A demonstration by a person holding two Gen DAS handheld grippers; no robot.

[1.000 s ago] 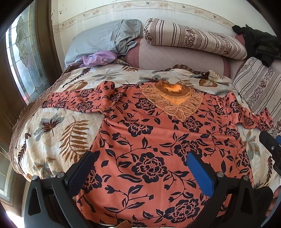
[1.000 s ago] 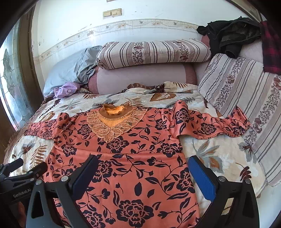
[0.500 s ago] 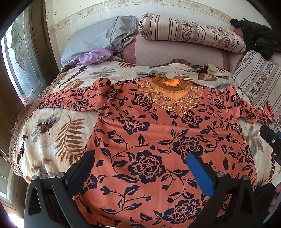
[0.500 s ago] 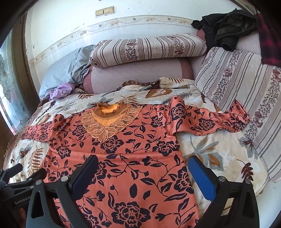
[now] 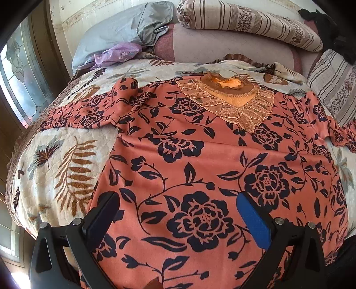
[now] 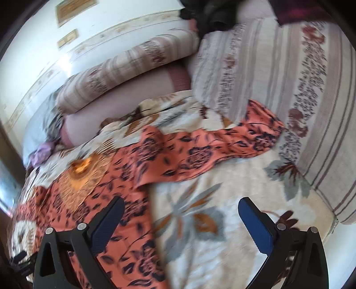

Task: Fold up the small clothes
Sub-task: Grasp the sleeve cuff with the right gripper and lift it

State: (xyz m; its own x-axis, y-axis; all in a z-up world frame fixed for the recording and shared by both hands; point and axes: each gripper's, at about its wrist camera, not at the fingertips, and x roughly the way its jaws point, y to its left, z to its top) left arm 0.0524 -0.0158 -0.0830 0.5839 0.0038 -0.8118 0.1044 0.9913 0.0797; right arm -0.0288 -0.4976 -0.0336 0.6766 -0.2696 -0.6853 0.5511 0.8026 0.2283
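Hovering: left hand-held gripper (image 5: 178,219) spread, empty, over coral black-flowered top (image 5: 200,160) lying flat on leaf-print quilted bed (image 5: 55,169). Right hand-held gripper (image 6: 180,220) spread, empty, near its right sleeve (image 6: 222,146). Risk: thin slippery fabric, pinch grabs quilt too or drags body, bunching fold; right view blurred.

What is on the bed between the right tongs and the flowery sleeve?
Only bare leaf-print blanket lies between the open right tongs and the orange sleeve, seen in the blurry right wrist view.

One blouse (image 5: 200,155) (two striped pillows (image 5: 249,20))
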